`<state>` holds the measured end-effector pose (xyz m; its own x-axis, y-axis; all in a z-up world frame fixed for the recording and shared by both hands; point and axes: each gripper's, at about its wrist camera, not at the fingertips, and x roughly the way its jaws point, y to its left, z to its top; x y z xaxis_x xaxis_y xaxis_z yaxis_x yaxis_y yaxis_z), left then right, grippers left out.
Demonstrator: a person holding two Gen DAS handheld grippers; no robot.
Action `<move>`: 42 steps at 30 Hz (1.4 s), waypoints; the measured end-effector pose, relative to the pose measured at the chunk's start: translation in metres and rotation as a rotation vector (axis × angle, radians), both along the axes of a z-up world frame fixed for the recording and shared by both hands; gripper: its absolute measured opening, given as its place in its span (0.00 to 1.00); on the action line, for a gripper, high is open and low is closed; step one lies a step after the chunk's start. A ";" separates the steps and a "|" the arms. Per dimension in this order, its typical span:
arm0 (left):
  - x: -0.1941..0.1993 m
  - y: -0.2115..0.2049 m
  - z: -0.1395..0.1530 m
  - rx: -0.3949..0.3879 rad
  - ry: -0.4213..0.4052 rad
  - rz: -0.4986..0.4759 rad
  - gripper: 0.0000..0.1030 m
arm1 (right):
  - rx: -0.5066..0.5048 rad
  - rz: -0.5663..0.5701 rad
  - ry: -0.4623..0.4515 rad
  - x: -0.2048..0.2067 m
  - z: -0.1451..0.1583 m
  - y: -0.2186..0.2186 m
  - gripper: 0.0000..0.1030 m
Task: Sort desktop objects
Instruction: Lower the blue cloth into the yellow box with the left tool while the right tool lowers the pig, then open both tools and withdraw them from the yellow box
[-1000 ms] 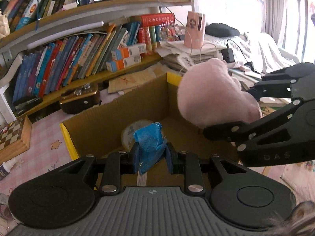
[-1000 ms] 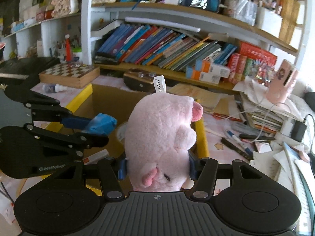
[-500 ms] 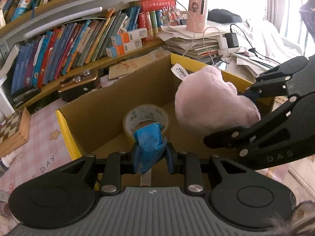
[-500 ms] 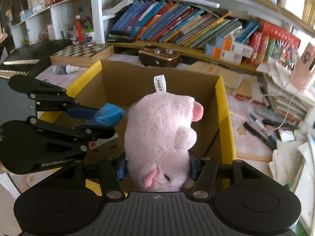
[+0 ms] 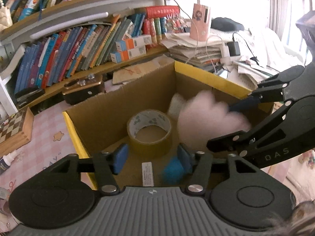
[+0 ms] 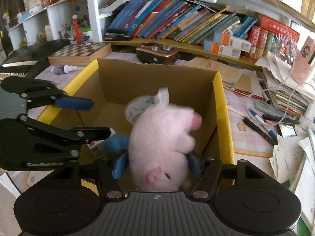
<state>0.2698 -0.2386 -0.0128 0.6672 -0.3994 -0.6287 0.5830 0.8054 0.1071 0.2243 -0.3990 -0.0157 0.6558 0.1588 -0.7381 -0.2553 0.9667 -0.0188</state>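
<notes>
Left tongs [image 5: 151, 158] wide open, blue wad [image 5: 173, 170] loose below; right tongs [image 6: 156, 164] parted, pink pig toy [image 6: 163, 143] blurry between, over box [image 6: 220, 106].

We've got the tape roll [image 5: 149, 129] inside the cardboard box [image 5: 118, 106], plush pig [image 6: 163, 143] right of it. Chessboard [image 6: 79, 52] sits far left.
</notes>
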 end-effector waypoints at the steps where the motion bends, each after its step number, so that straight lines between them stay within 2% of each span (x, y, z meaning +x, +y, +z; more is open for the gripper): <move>1: -0.001 0.001 0.002 -0.005 -0.004 0.001 0.54 | -0.005 -0.002 -0.006 -0.001 0.001 0.000 0.67; 4: -0.004 0.005 0.007 -0.020 -0.023 0.017 0.62 | -0.009 -0.007 -0.026 -0.004 0.005 -0.001 0.71; 6: -0.007 0.008 0.013 -0.039 -0.042 0.029 0.75 | -0.019 -0.021 -0.047 -0.007 0.010 -0.001 0.74; 8: -0.011 0.012 0.020 -0.068 -0.063 0.028 0.82 | -0.018 -0.035 -0.069 -0.011 0.015 -0.003 0.78; 10: -0.017 0.013 0.028 -0.089 -0.087 0.023 0.84 | -0.014 -0.049 -0.098 -0.016 0.022 -0.003 0.83; 17: -0.044 0.022 0.056 -0.180 -0.171 0.039 0.90 | -0.006 -0.093 -0.199 -0.036 0.044 -0.003 0.85; 25: -0.079 0.049 0.082 -0.276 -0.257 0.097 0.94 | 0.004 -0.149 -0.322 -0.073 0.066 -0.002 0.92; 33: -0.109 0.078 0.087 -0.299 -0.288 0.169 0.96 | 0.012 -0.224 -0.388 -0.103 0.072 -0.006 0.94; 42: -0.138 0.107 0.079 -0.310 -0.321 0.249 1.00 | 0.006 -0.388 -0.439 -0.139 0.066 0.003 0.99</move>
